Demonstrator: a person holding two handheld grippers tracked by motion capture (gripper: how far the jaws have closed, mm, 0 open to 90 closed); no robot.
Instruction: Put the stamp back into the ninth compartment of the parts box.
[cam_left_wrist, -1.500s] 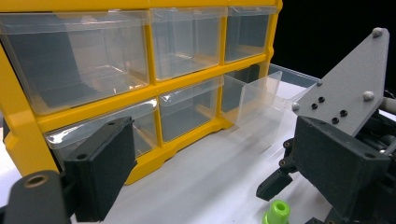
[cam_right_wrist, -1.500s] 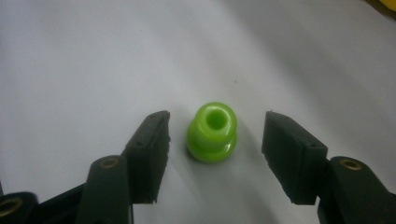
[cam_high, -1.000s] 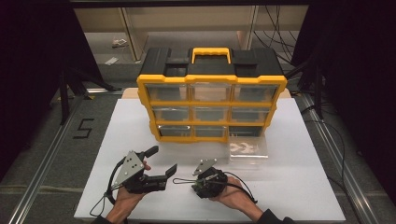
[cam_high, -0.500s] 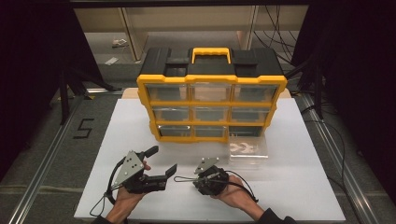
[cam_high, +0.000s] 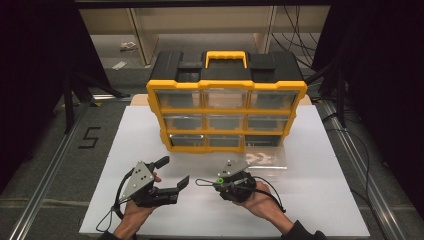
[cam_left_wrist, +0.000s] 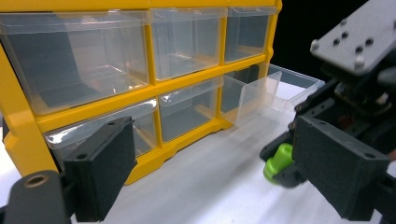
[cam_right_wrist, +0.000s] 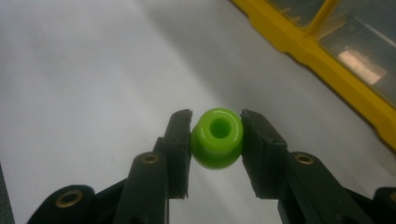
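Right gripper (cam_right_wrist: 215, 135) jaws, just closing, clamp the green spool (cam_right_wrist: 217, 137).

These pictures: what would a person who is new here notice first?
First, the yellow and black drawer cabinet at the far middle of the white table, its lower right drawer pulled out. Then the small green ring, clamped in the right claw in front of the cabinet.
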